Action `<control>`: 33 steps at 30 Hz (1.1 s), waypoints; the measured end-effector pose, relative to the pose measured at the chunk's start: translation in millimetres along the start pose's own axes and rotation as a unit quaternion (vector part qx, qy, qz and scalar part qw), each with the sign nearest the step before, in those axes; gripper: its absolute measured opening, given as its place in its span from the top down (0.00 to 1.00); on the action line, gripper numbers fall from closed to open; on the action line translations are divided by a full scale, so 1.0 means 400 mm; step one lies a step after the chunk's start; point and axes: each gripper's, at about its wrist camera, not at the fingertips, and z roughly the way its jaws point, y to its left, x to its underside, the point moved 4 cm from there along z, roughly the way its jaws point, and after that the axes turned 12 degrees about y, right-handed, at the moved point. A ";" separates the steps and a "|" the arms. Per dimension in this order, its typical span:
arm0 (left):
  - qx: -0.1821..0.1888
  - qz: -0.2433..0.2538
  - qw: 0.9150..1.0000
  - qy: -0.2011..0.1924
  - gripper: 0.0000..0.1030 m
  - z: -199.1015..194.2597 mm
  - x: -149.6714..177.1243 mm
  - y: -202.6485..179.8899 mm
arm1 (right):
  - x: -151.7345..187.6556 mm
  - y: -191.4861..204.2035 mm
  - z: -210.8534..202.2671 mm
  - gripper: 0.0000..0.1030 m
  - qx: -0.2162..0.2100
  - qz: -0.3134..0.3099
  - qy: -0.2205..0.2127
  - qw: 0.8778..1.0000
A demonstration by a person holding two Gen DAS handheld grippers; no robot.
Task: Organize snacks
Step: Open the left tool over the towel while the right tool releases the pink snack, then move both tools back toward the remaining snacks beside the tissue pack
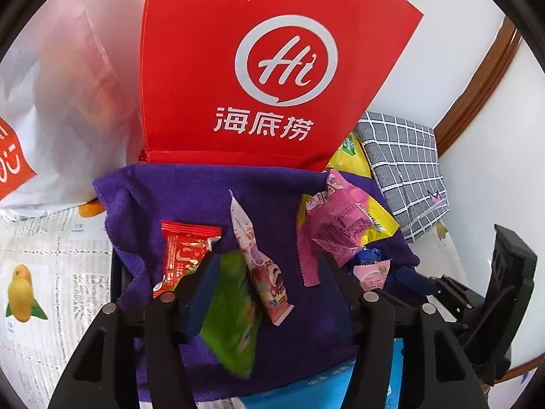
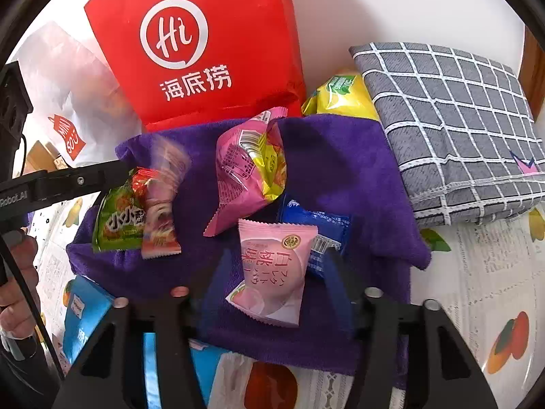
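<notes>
Snack packets lie on a purple towel [image 1: 190, 197] [image 2: 344, 163]. My left gripper [image 1: 269, 272] is open over a green packet [image 1: 231, 313] and a long pink-white packet [image 1: 259, 259]; a red packet [image 1: 184, 255] lies just left of it. In the right wrist view the left gripper [image 2: 112, 177] reaches in above the green packet [image 2: 119, 221]. My right gripper [image 2: 276, 272] is open around a light pink peach packet [image 2: 272, 269], with a blue packet [image 2: 323, 228] behind it. A pink packet [image 2: 238, 170] [image 1: 337, 225] lies over a yellow one [image 2: 272, 167].
A red paper bag [image 1: 259, 68] [image 2: 204, 41] stands behind the towel, a white plastic bag [image 1: 61, 109] to its left. A grey checked pouch [image 2: 453, 126] and a yellow snack bag [image 2: 340, 99] lie at right. A blue box [image 2: 85, 313] sits at front left on the fruit-print tablecloth [image 2: 477, 289].
</notes>
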 end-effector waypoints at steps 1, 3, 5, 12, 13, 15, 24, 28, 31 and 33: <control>0.000 0.000 1.000 0.001 0.38 -0.005 0.002 -0.001 | 0.001 0.002 -0.010 0.36 0.001 0.000 -0.004 1.000; -0.001 -0.002 1.000 0.000 0.38 -0.015 0.008 0.001 | 0.005 0.010 -0.028 0.32 0.000 -0.003 -0.010 1.000; -0.004 -0.003 1.000 -0.002 0.37 -0.029 0.015 0.004 | 0.011 0.017 -0.047 0.29 0.004 -0.003 -0.017 1.000; 0.004 0.003 1.000 -0.013 0.37 -0.094 0.065 -0.001 | 0.046 0.040 -0.116 0.29 0.011 0.002 -0.034 0.999; 0.003 0.003 1.000 -0.013 0.37 -0.101 0.075 -0.002 | 0.056 0.042 -0.129 0.29 0.011 0.004 -0.038 0.999; 0.000 0.005 1.000 -0.013 0.37 -0.119 0.099 -0.003 | 0.074 0.043 -0.150 0.29 0.012 0.007 -0.045 0.999; 0.000 0.002 1.000 -0.019 0.37 -0.195 0.220 -0.003 | 0.173 0.040 -0.227 0.29 0.010 0.040 -0.060 0.997; 0.002 -0.004 1.000 -0.019 0.37 -0.216 0.270 0.002 | 0.221 0.042 -0.256 0.29 0.015 0.047 -0.063 0.997; -0.001 -0.007 1.000 -0.014 0.37 -0.226 0.313 0.003 | 0.264 0.049 -0.266 0.29 0.018 0.044 -0.057 0.997; -0.003 -0.008 1.000 -0.012 0.37 -0.230 0.337 0.004 | 0.290 0.055 -0.269 0.29 0.023 0.040 -0.055 0.997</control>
